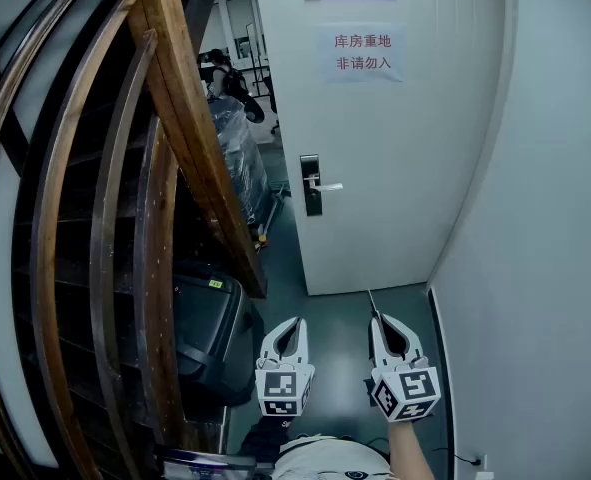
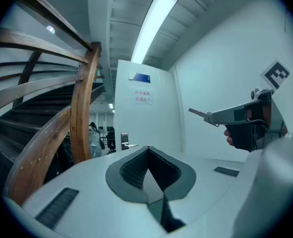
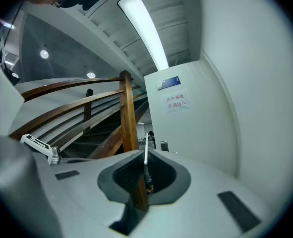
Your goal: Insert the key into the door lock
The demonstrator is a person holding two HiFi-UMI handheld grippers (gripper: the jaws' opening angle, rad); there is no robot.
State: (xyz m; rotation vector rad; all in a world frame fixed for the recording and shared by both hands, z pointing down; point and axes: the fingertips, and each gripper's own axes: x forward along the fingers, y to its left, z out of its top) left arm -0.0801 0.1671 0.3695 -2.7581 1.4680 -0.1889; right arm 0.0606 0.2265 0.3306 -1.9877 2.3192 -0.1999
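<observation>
A white door (image 1: 395,148) stands ahead, with a dark lock plate (image 1: 312,184) and a silver lever handle (image 1: 327,185) on its left side. My right gripper (image 1: 378,321) is shut on a thin metal key (image 1: 372,302) that sticks out towards the door, well short of the lock. The right gripper view has the key (image 3: 146,150) upright between the jaws, with the lock plate (image 3: 164,146) small beyond it. My left gripper (image 1: 294,326) is shut and empty, level with the right one. From the left gripper view the right gripper (image 2: 238,115) and key (image 2: 198,113) appear at the right.
A curved wooden stair railing (image 1: 175,118) fills the left side. A black case (image 1: 210,333) sits on the floor beneath it. A plain white wall (image 1: 545,218) closes the right side. A paper notice (image 1: 362,53) is stuck on the door. Wrapped goods (image 1: 237,148) stand beyond the door's left edge.
</observation>
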